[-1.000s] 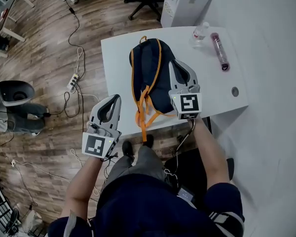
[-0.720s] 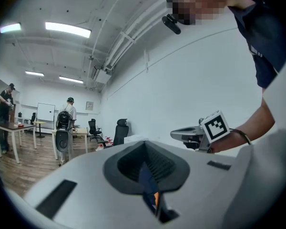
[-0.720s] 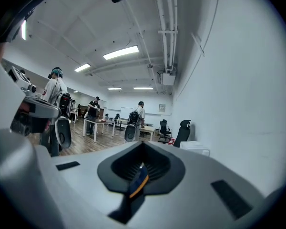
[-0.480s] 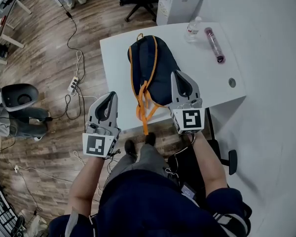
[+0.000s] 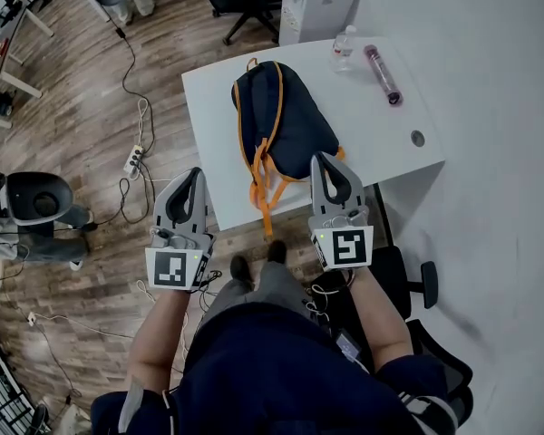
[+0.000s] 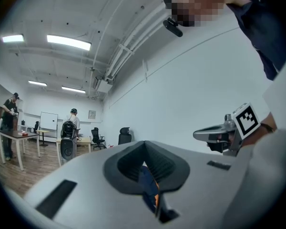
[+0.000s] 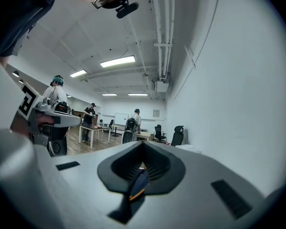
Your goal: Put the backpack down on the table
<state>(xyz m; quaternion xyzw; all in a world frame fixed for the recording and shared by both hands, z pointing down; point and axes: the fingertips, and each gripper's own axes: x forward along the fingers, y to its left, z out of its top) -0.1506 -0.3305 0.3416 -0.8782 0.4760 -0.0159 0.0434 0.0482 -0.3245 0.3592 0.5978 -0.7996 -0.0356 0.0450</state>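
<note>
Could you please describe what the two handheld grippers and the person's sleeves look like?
Both the left gripper and right gripper are light grey tapered shells with dark padded jaw openings, each carrying a black-and-white square-marker cube. The person wears dark navy short sleeves.

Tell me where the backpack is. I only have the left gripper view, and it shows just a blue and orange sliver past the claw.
Observer: The backpack lies flat on the white table.
Operator: Report the straps.
Observer: The orange straps trail over the table's near edge, toward the person.
Operator: Check the right claw.
Observer: The right claw is shut with nothing in it.
</note>
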